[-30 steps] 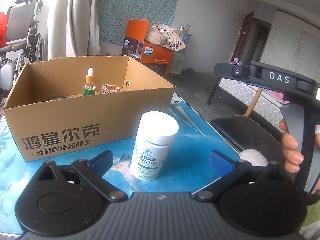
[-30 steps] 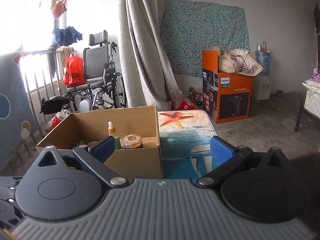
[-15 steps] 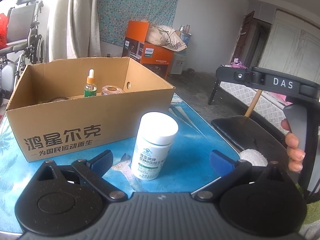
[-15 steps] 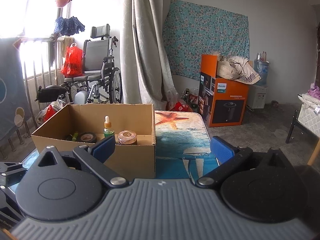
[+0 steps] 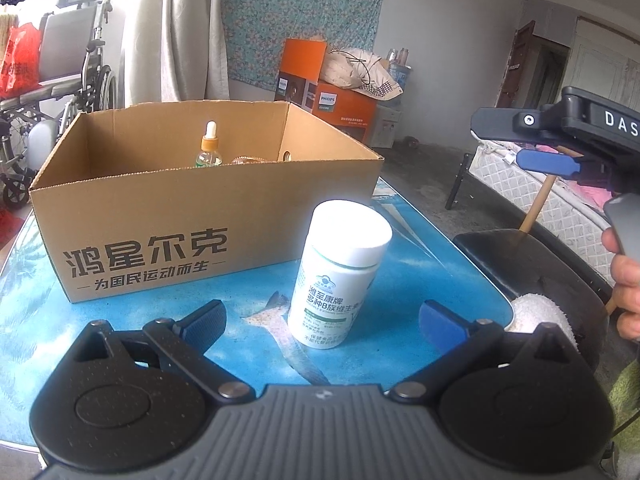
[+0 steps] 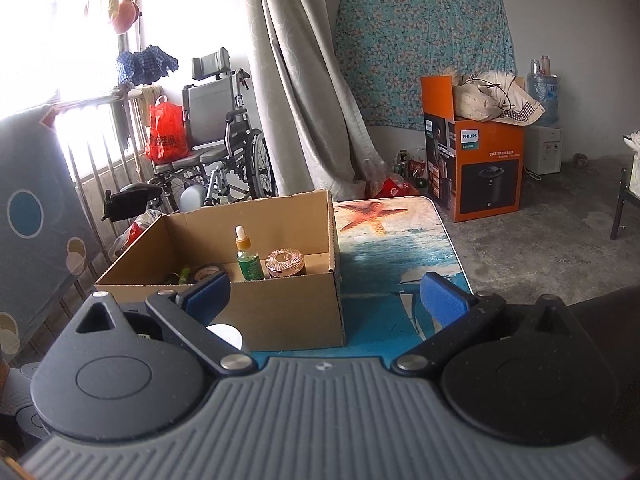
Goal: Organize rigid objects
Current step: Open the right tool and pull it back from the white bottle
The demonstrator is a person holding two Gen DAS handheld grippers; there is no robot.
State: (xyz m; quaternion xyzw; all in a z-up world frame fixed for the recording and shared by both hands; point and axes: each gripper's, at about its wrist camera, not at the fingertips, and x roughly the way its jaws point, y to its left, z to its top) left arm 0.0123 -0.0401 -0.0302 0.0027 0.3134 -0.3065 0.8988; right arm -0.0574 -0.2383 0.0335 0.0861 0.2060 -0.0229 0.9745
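Note:
A white pill bottle (image 5: 338, 272) stands upright on the blue sea-print table (image 5: 24, 312), just in front of an open cardboard box (image 5: 208, 216). My left gripper (image 5: 324, 322) is open, its blue pads on either side of the bottle's base without touching. Inside the box (image 6: 296, 312) stand a dropper bottle (image 6: 247, 256) and a ribbed gold-lidded jar (image 6: 285, 263), with a tape roll (image 6: 208, 270) beside them. My right gripper (image 6: 326, 298) hovers open and empty, high over the table's near end; the bottle's white cap (image 6: 228, 336) peeks out under its left finger.
A black stool (image 5: 532, 272) with a white towel (image 5: 540, 316) stands right of the table. The other gripper's handle (image 5: 576, 136) and a hand (image 5: 626, 276) are at the right edge. An orange carton (image 6: 472, 168), a wheelchair (image 6: 216, 152) and a curtain (image 6: 304, 100) are behind.
The right gripper rose and pulled back to the right, so it looks down into the box more. The left gripper edged slightly forward toward the bottle; the bottle has not moved.

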